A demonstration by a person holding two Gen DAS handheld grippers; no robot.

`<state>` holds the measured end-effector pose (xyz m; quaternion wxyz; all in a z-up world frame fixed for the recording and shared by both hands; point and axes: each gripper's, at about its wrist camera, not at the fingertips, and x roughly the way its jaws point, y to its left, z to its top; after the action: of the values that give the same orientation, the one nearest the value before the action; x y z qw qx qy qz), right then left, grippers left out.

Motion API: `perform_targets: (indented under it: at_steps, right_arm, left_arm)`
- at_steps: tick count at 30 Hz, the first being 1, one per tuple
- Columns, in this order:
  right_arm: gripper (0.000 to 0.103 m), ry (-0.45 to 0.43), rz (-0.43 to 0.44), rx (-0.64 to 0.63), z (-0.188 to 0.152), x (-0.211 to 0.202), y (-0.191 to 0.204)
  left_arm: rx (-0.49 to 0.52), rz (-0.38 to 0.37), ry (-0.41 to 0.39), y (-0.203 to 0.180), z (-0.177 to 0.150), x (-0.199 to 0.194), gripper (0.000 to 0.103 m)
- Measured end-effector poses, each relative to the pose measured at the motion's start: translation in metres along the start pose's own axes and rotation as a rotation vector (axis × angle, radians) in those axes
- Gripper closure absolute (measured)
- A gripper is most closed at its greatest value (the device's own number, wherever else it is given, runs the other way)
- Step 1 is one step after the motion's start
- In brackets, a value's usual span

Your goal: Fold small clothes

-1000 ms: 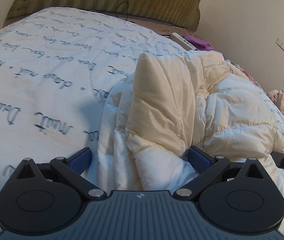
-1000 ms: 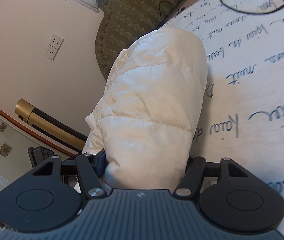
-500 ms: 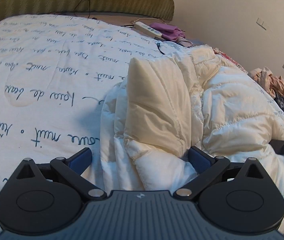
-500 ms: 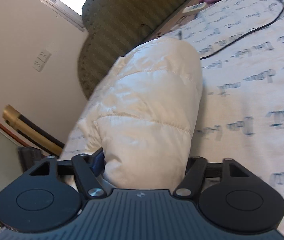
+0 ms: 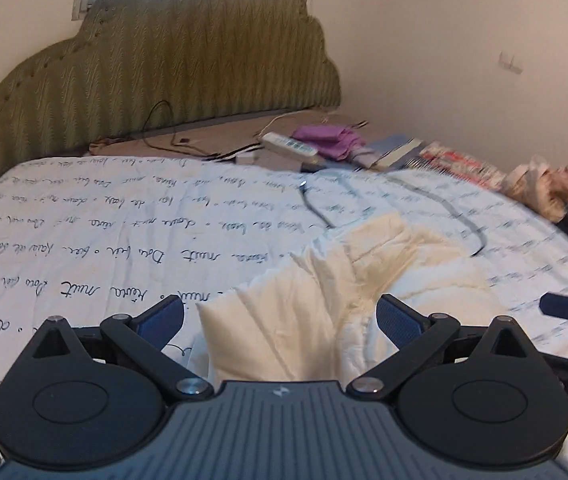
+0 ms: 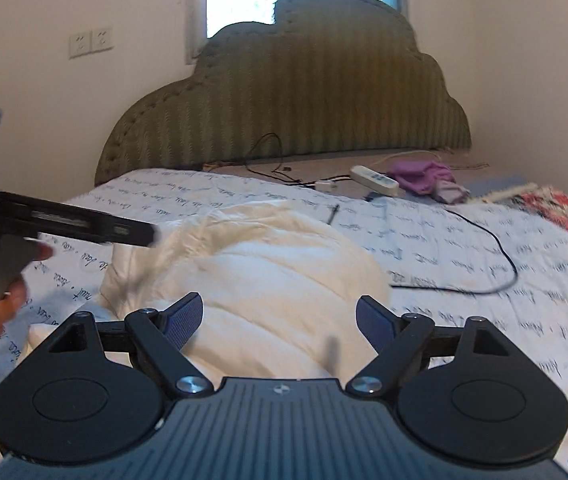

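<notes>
The cream puffer jacket (image 6: 268, 276) lies bunched on the bed (image 6: 464, 264), at 12 o'clock just ahead of both grippers. The left gripper (image 5: 280, 316) and right gripper (image 6: 280, 316) both hold their fingers wide, gripping nothing. By my judgement one fold is laid, with tidier folds left.

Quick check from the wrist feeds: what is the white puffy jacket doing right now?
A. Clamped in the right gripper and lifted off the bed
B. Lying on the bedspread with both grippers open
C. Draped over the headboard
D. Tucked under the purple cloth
B: the white puffy jacket lies on the script-printed bedspread, and both the left gripper and the right gripper have their jaws spread wide, gripping nothing.
</notes>
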<state>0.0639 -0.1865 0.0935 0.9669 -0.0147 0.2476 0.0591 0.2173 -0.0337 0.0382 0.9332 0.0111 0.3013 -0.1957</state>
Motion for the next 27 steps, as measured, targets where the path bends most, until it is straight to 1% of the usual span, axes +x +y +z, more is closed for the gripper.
perform_targets:
  at_steps: [2, 3, 4, 5, 6, 7, 8, 11, 17, 27]
  right_arm:
    - [0.017, 0.026, 0.019, 0.015, 0.004, 0.018, 0.008]
    - [0.016, 0.053, 0.025, 0.022, 0.004, 0.029, 0.012]
    - [0.015, 0.069, 0.012, 0.014, 0.002, 0.036, 0.017]
    - [0.012, 0.071, -0.017, -0.019, -0.001, 0.043, 0.025]
    - [0.008, 0.071, -0.041, -0.063, -0.005, 0.046, 0.033]
    - [0.005, 0.073, -0.055, -0.102, -0.008, 0.049, 0.04]
    - [0.0, 0.075, -0.064, -0.143, -0.013, 0.052, 0.049]
    - [0.0, 0.055, -0.096, -0.224, -0.027, 0.056, 0.064]
    - [0.0, 0.03, -0.13, -0.264, -0.042, 0.062, 0.075]
    - [0.0, 0.022, -0.124, -0.264, -0.052, 0.069, 0.074]
  left_arm:
    - [0.013, 0.068, 0.041, -0.003, -0.005, 0.02, 0.0]
    - [0.015, 0.092, 0.058, -0.002, -0.008, 0.03, 0.0]
    - [0.012, 0.106, 0.071, 0.001, -0.011, 0.038, 0.0]
    - [-0.003, 0.105, 0.076, 0.006, -0.016, 0.042, 0.0]
    - [-0.024, 0.091, 0.079, 0.01, -0.02, 0.045, 0.0]
    - [-0.051, 0.072, 0.082, 0.015, -0.023, 0.047, 0.0]
    - [-0.071, 0.058, 0.086, 0.018, -0.027, 0.049, 0.0]
    - [-0.102, 0.035, 0.093, 0.026, -0.034, 0.053, 0.0]
    - [-0.115, 0.03, 0.094, 0.03, -0.045, 0.057, 0.0]
    - [-0.12, 0.039, 0.099, 0.03, -0.051, 0.065, 0.0]
